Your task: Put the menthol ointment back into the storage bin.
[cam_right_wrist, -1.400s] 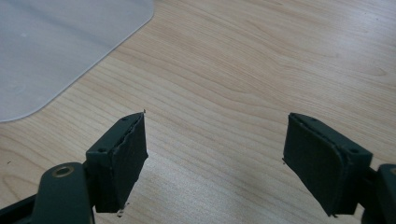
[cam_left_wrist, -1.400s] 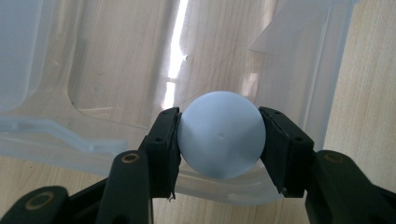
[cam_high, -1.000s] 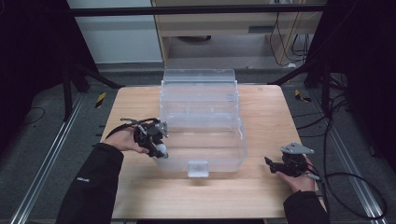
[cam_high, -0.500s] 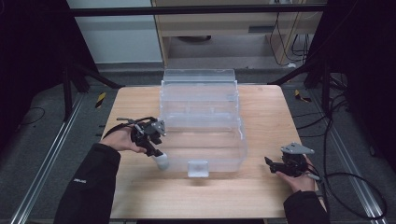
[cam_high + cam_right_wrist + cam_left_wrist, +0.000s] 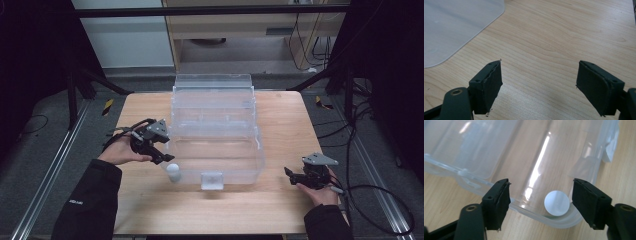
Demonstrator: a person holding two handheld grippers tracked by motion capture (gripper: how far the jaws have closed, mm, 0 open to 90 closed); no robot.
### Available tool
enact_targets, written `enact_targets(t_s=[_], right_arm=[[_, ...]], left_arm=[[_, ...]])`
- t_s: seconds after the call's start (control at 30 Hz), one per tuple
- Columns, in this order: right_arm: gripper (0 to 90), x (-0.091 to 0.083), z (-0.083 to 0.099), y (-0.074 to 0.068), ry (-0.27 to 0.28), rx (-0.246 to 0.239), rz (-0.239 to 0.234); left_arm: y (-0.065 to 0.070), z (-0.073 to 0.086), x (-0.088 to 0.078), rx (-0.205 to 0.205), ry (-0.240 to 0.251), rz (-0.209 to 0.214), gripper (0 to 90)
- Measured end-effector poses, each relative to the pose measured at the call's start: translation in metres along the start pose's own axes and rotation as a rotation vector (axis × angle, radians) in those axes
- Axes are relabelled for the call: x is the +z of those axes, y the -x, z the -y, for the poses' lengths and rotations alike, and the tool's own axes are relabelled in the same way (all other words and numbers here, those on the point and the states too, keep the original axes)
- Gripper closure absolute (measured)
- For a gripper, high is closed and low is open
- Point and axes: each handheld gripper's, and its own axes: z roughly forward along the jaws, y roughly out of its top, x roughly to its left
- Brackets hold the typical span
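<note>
The white ball point(image 5: 556, 203) looks light, smooth, prone to rolling; grip across its middle. Left gripper point(image 5: 541, 197) and right gripper point(image 5: 537, 82) jaws are apart, holding nothing.

my left gripper point(image 5: 161, 155) is black, with a grey three-cornered plate point(image 5: 159, 126) on top and a dark cable point(image 5: 120, 136) looping off it. my right gripper point(image 5: 291, 173) is black too, same grey plate point(image 5: 319, 159), thin black cable point(image 5: 372, 192) trailing off. close up, left jaws are flat black blocks, pads point(image 5: 504, 197) frayed at the edge, brass-ringed screw hole point(image 5: 471, 208) at the base. right pads point(image 5: 492, 82) are the same, small screw dimples, brass eyelet point(image 5: 456, 92). both sleeves are black; left sleeve point(image 5: 85, 205) has small white lettering, unreadable.
</note>
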Motion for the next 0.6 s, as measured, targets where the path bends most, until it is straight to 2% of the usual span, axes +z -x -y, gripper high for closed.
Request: enact_targets(t_s=[0.17, 0.23, 0.37, 0.6], right_arm=[[20.5, -0.002, 0.000, 0.001, 0.008, 0.005, 0.002], [20.3, -0.002, 0.000, 0.002, 0.013, 0.008, 0.008], [20.1, -0.003, 0.001, 0.003, 0.013, 0.005, 0.011], [19.5, -0.004, 0.001, 0.003, 0.018, 0.020, 0.011]], left_arm=[[0.004, 0.013, -0.008, -0.090, 0.081, -0.071, 26.2], [0.006, 0.019, -0.011, -0.138, 0.121, -0.075, 22.9], [0.012, 0.030, -0.019, -0.228, 0.192, -0.138, 21.6], [0.023, 0.062, -0.027, -0.407, 0.292, -0.318, 19.6]])
